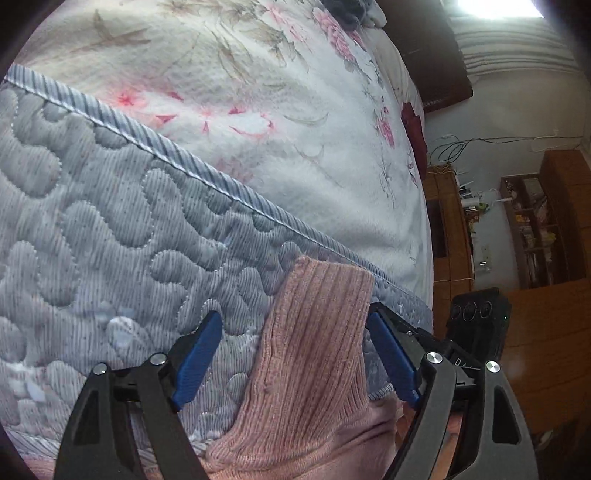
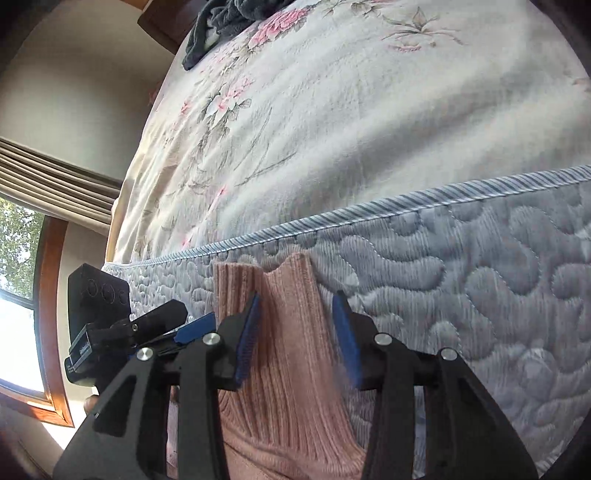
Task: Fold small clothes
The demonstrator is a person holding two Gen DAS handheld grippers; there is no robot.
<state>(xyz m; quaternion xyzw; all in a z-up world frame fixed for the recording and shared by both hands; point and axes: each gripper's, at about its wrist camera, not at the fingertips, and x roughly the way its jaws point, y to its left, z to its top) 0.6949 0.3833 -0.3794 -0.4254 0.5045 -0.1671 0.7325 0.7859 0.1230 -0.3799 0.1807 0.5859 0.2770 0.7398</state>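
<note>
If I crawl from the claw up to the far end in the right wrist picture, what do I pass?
Right claw → pink knitted garment → grey quilted mattress side → striped mattress piping → flowery blanket → dark clothes pile.

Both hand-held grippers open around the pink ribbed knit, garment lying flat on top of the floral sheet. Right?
Not quite. The pink ribbed knit isn't on the floral sheet; it sits against the grey quilted mattress side, below the piped edge, per both wrist views. Left hand-held gripper and right hand-held gripper are open around it.
</note>
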